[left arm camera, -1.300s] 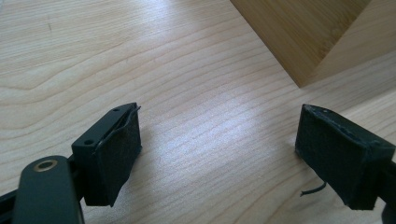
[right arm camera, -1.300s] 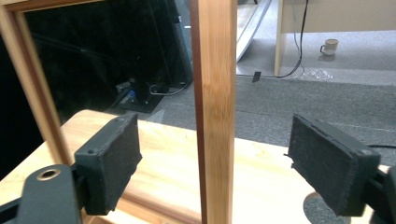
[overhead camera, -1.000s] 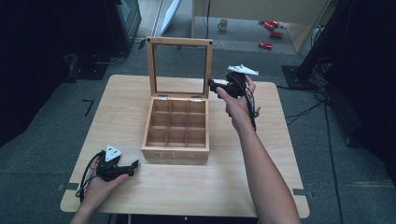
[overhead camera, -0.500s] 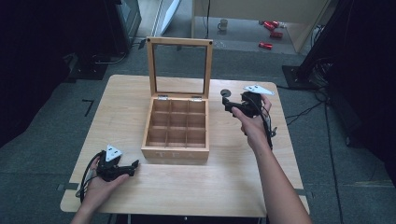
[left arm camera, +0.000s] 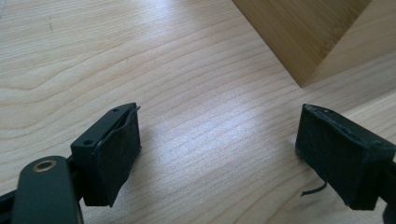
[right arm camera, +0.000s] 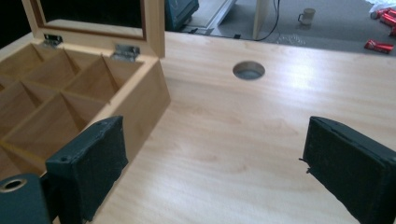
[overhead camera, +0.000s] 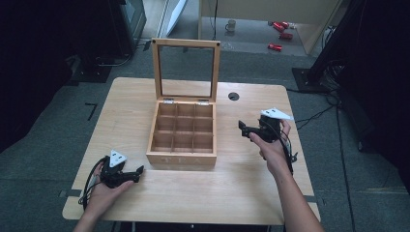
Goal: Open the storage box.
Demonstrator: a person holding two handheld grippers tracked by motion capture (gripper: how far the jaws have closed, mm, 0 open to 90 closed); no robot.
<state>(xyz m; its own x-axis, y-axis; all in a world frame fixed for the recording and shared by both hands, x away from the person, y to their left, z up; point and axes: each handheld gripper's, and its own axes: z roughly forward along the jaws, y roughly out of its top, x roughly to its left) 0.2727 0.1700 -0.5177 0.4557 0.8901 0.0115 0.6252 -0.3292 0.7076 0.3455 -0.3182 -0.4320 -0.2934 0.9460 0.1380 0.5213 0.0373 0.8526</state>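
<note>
A wooden tea box [overhead camera: 181, 158] stands mid-table with its glass lid [overhead camera: 157, 72] upright and open; the compartments I can see are empty. My left gripper [overhead camera: 140, 170] rests on the table near the front left and points at the box's front left corner. In the left gripper view it [left arm camera: 217, 154] is open with bare wood between its pads, and the box corner [left arm camera: 303, 42] is just ahead. My right gripper [overhead camera: 242, 128] hovers to the right of the box and points toward it. It [right arm camera: 215, 168] is open and holds nothing, with the box wall [right arm camera: 140, 102] at its left.
A round cable hole [overhead camera: 233, 96] [right arm camera: 248, 70] lies in the table behind the right gripper. A mug [overhead camera: 231, 25] and red items [overhead camera: 280, 29] lie on the floor beyond the far edge. Dark equipment stands around the table.
The right gripper has moved from beside the open lid back toward the person and to the right, and now sits lower beside the box. The left gripper has stayed put.
</note>
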